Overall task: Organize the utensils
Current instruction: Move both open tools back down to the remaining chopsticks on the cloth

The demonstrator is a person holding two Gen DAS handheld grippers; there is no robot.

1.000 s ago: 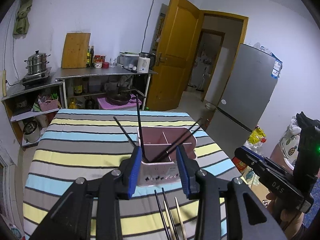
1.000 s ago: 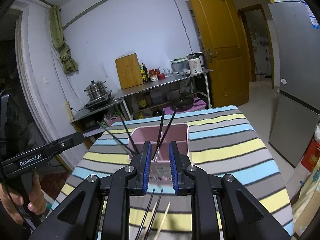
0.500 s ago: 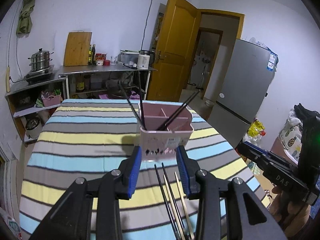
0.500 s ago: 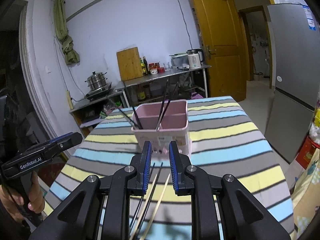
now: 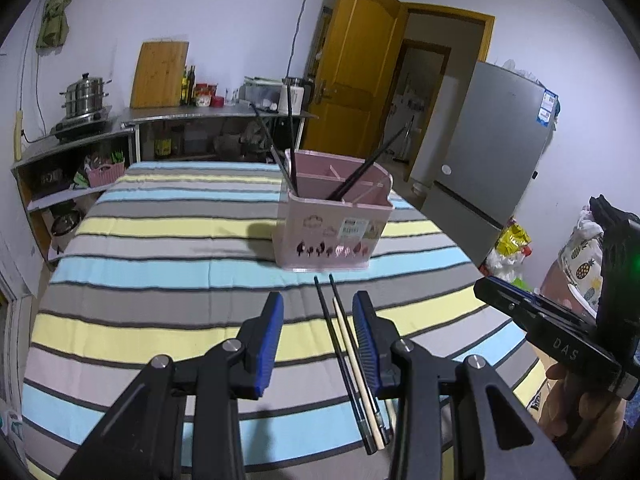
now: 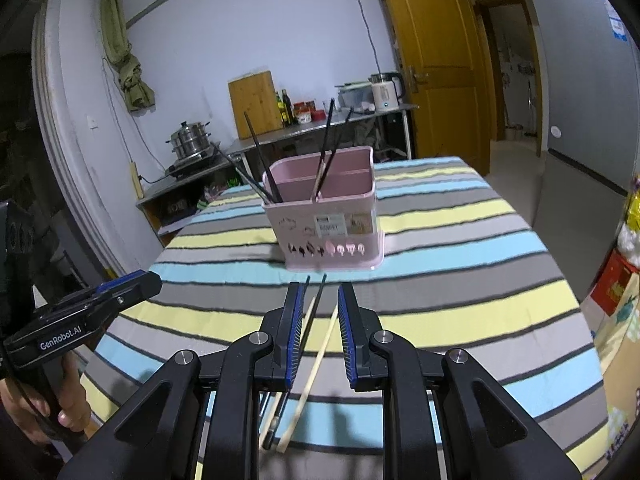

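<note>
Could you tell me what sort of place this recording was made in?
Most likely a home kitchen or kitchen-dining room: a steel steamer pot sits on a counter stove, an electric kettle and cutting board stand on the steel counter, and a refrigerator stands by the door.

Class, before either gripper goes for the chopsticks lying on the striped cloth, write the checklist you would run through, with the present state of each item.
1. Right gripper jaws open and empty: ok.
2. Left gripper jaws open and empty: ok.
3. Loose chopsticks lie between the right jaws: ok.
4. Pink holder upright on the striped tablecloth: ok.
5. Loose chopsticks separated enough to pick one alone: not ok, they lie bunched.
6. Free room in the holder's compartments: ok.
</note>
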